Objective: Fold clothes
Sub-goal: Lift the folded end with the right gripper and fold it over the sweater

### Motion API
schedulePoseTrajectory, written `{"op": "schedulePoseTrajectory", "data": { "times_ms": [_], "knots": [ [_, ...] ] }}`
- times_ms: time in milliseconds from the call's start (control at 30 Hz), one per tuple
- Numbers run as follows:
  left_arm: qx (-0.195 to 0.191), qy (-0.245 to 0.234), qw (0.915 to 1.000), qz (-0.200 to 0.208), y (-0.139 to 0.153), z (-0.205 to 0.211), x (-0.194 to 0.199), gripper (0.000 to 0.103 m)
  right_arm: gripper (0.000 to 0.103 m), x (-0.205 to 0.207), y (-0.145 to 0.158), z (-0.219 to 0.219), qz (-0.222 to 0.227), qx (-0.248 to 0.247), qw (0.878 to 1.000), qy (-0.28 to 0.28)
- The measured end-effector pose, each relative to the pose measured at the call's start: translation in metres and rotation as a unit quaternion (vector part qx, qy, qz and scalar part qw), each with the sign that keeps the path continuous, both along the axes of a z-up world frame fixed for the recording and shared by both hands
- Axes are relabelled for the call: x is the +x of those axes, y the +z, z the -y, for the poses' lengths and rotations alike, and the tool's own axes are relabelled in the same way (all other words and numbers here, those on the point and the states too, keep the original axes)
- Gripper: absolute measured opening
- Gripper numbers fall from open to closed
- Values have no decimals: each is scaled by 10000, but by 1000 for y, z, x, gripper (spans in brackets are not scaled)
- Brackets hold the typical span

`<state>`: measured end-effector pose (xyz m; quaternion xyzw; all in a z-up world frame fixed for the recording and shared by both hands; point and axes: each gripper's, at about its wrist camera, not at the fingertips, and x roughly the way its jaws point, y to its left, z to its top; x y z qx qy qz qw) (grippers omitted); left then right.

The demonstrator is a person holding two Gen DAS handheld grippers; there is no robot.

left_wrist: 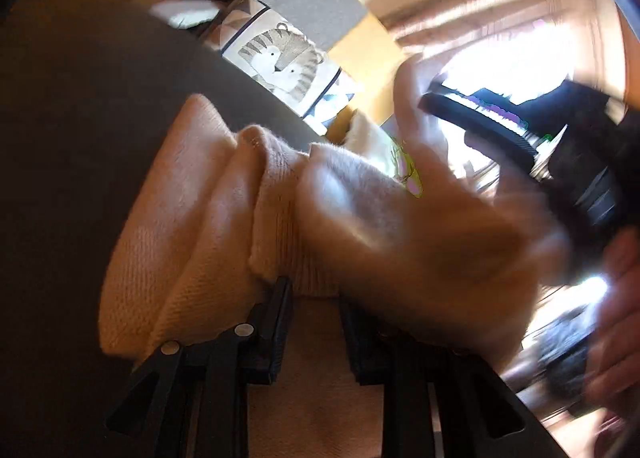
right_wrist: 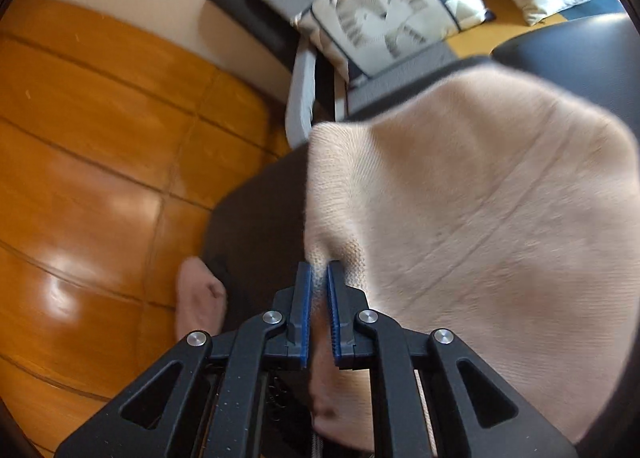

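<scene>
Two grippers grip one peach knit sweater (right_wrist: 480, 218) over a dark seat.

Both pinch the sweater's edge: the right gripper (right_wrist: 319, 278) has its blue-padded jaws clamped on the hem near the seat's (right_wrist: 256, 218) left edge, and the left gripper (left_wrist: 314, 298) is clamped on a bunched ribbed fold. Fabric drapes across the dark seat (left_wrist: 80, 118). Beyond its far edge lie a tiger-print cushion (right_wrist: 384, 14) and orange wooden floor (right_wrist: 100, 138).
</scene>
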<state>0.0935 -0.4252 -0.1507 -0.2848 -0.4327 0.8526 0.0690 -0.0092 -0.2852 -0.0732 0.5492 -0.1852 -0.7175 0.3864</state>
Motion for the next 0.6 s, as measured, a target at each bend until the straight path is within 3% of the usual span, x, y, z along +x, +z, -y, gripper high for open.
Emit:
{"op": "schedulePoseTrajectory", "data": {
  "times_ms": [167,267,400,500,600],
  "knots": [
    [56,-24,9999,-80,-3,4,1,24,4,12,-26,38,-214,815,9950,542],
    [223,-24,9996,-197,-6,8,2,24,6,16,-28,34,-278,730,9950,626],
    [518,-86,9981,-332,-10,15,3,24,18,26,3,-14,-1095,314,9929,330],
    [778,-160,9961,-384,-10,18,8,24,18,39,21,-55,-1976,772,9772,-60],
    [1185,-141,9919,-446,-14,28,15,25,19,43,11,-80,-2081,1158,9709,-236]
  ]
}}
